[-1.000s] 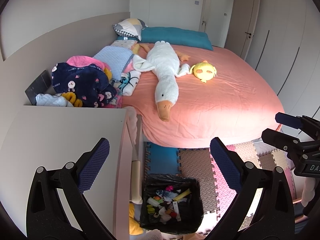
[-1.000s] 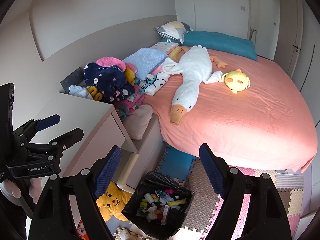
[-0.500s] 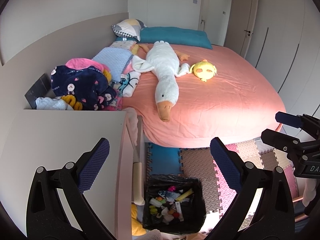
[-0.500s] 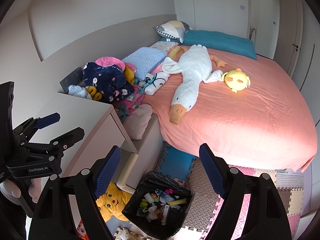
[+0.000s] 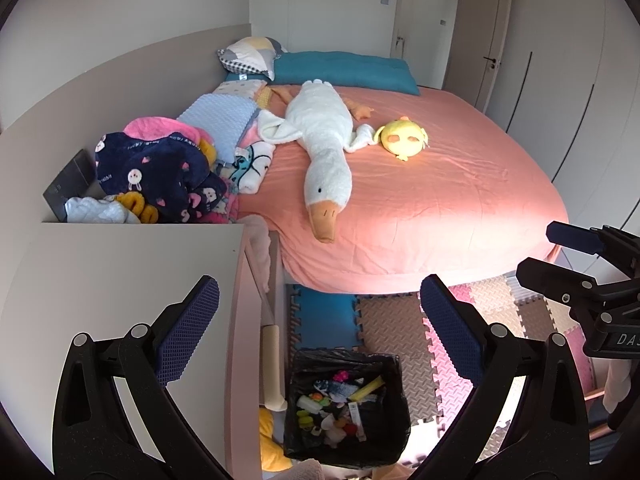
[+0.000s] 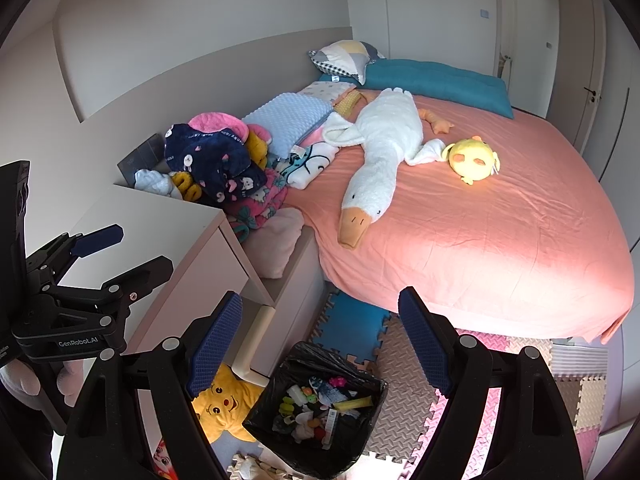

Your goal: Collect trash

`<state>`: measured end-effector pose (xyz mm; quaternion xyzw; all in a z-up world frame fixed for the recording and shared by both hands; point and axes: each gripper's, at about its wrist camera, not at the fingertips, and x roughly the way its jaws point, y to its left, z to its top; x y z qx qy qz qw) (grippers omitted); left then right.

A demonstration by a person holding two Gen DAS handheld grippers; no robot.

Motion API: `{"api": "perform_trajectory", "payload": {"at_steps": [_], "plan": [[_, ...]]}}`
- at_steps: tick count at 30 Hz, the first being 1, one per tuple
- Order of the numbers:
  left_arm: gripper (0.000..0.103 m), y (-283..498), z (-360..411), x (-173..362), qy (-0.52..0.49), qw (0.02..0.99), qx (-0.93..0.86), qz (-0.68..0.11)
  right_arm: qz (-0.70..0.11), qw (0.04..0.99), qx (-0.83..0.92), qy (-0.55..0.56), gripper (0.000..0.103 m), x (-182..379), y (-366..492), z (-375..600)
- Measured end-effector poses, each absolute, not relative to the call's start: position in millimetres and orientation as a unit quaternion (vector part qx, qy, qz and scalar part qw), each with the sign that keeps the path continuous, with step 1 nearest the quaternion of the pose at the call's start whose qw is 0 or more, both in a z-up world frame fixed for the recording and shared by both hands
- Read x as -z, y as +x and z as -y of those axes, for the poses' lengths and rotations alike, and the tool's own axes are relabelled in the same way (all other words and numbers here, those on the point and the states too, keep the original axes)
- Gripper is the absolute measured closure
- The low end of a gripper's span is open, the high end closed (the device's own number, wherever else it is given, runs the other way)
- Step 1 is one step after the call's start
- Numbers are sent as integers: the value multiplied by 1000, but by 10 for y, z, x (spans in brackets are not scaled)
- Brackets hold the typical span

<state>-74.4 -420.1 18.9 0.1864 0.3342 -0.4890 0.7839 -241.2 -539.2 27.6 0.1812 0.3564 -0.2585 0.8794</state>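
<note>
A black-lined trash bin [image 5: 346, 408] stands on the foam floor mats beside the desk; it holds several small colourful pieces of trash. It also shows in the right wrist view [image 6: 316, 404]. My left gripper [image 5: 320, 332] is open and empty, high above the bin and the desk edge. My right gripper [image 6: 320, 344] is open and empty, also above the bin. Each gripper shows in the other's view: the right one [image 5: 560, 256] at the right edge, the left one [image 6: 120, 252] at the left edge.
A pale desk [image 5: 120, 280] is at the left. A bed with a salmon sheet [image 5: 440, 200] holds a white goose plush [image 5: 324, 152], a yellow chick plush [image 5: 404, 140] and a pile of clothes [image 5: 160, 172]. A yellow star toy [image 6: 224, 404] lies by the bin.
The left wrist view has shifted slightly, so the bin sits a little further right and lower. The right gripper has barely moved. Both stay open.
</note>
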Motion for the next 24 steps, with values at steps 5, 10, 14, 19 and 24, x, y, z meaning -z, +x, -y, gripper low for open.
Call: {"api": "perform_trajectory", "payload": {"at_steps": [5, 10, 14, 19, 24], "plan": [[6, -746, 4214, -184, 187, 783, 490, -335, -357, 880, 258, 181, 22, -281, -2409, 5395], [6, -755, 4231, -183, 187, 782, 492, -335, -357, 879, 259, 181, 22, -281, -2403, 5397], [6, -777, 4263, -186, 188, 784, 492, -330, -357, 879, 258, 181, 22, -283, -2396, 5399], [6, -765, 4263, -185, 184, 779, 499, -332, -357, 879, 259, 181, 22, -280, -2415, 5425], [6, -778, 4282, -186, 188, 781, 497, -328, -356, 878, 261, 183, 22, -272, -2472, 5451]]}}
